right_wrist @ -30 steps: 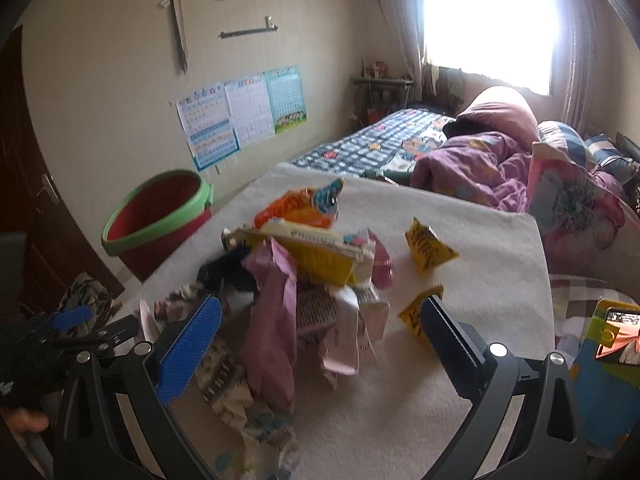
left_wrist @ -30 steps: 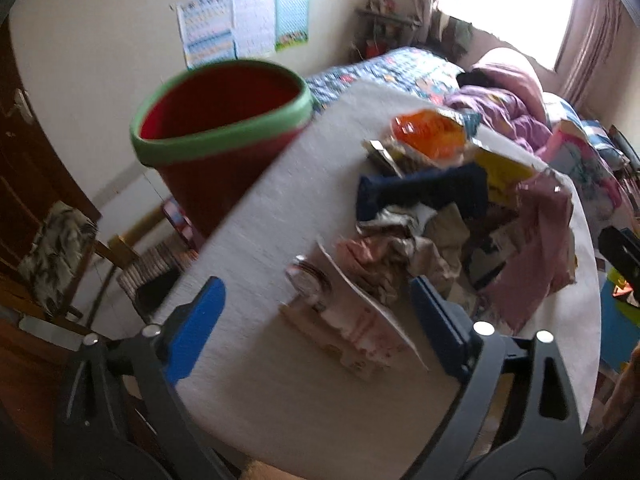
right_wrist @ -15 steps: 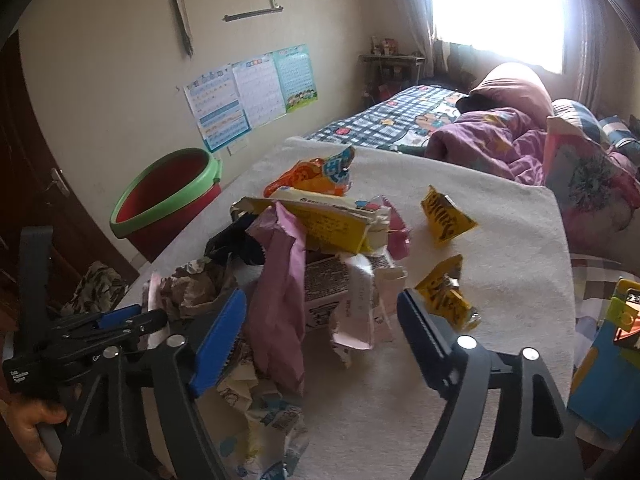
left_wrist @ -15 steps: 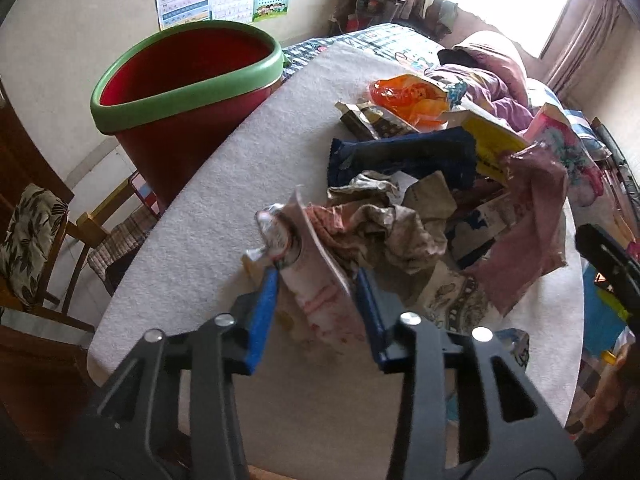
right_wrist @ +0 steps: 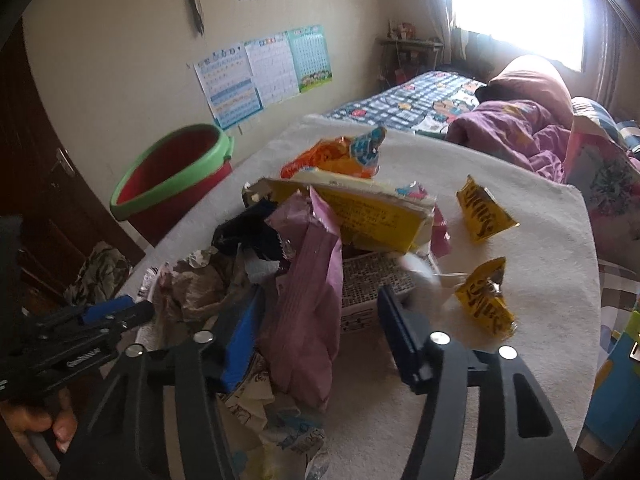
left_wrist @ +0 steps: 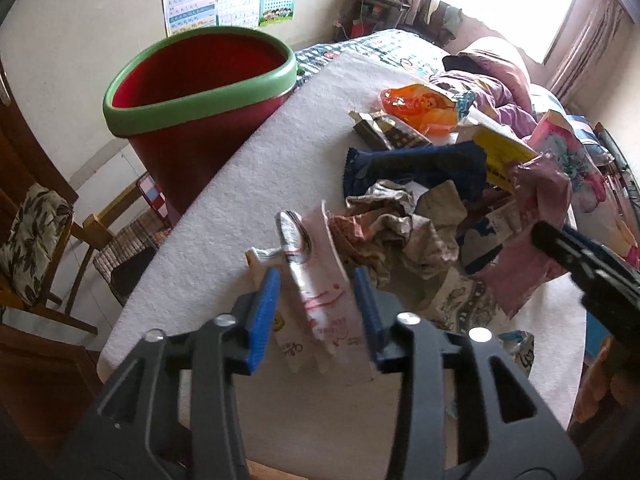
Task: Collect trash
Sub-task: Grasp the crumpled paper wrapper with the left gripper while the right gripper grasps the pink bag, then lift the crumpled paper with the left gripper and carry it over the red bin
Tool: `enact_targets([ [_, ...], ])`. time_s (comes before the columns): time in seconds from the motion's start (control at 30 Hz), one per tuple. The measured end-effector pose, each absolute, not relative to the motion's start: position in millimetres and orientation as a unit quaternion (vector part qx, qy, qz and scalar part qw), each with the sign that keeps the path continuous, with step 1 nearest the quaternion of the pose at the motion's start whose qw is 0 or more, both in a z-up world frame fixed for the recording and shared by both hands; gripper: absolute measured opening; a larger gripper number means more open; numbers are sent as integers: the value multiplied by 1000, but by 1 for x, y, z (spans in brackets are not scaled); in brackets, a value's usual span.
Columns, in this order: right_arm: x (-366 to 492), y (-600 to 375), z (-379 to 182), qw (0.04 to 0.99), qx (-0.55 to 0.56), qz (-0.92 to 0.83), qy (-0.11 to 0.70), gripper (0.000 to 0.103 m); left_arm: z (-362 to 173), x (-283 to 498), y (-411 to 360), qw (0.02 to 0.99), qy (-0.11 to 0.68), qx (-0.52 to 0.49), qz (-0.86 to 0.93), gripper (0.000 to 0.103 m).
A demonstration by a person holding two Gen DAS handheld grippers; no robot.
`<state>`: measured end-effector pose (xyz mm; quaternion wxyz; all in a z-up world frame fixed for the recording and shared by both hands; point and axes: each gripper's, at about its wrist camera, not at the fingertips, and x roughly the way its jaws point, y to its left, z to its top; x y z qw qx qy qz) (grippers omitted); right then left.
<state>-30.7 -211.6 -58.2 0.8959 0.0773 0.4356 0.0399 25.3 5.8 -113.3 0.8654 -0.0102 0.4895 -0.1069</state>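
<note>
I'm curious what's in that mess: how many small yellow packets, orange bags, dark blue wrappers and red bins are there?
Small yellow packets: 2
Orange bags: 1
Dark blue wrappers: 1
Red bins: 1
Total: 5

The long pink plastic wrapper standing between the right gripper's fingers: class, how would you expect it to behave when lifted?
The long pink plastic wrapper is creased and sagging, so it is probably floppy and will droop below the right gripper. It looks thin and empty, so likely very light. Its glossy film may slip, and the crumpled paper scraps touching it might shift.
</note>
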Motion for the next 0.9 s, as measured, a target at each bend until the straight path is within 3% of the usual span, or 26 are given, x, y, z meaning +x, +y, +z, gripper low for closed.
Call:
enact_targets([
  [0.03, -31, -213, -60, 893, 85, 44, 439, 31, -111, 25, 5, 868, 484, -6, -107, 49],
  [0.13, -35, -218, -58, 895, 105, 48, 430, 27, -104, 22, 2, 877, 468, 12, -110, 50],
  [0.4, -43, -223, -38, 909, 105, 50, 399, 27, -90, 27, -30, 882, 438, 59, -162, 56],
  [0.57, -50, -226, -28, 914, 105, 48, 388, 27, -108, 47, -53, 858, 472, 86, -186, 68],
  [0.63, -53, -229, -25, 916, 105, 43, 384, 27, -112, 52, -55, 853, 482, 81, -185, 80],
  [0.9, -57, -238, -23, 916, 113, 31, 383, 27, -123, 72, -58, 839, 510, 53, -181, 83],
])
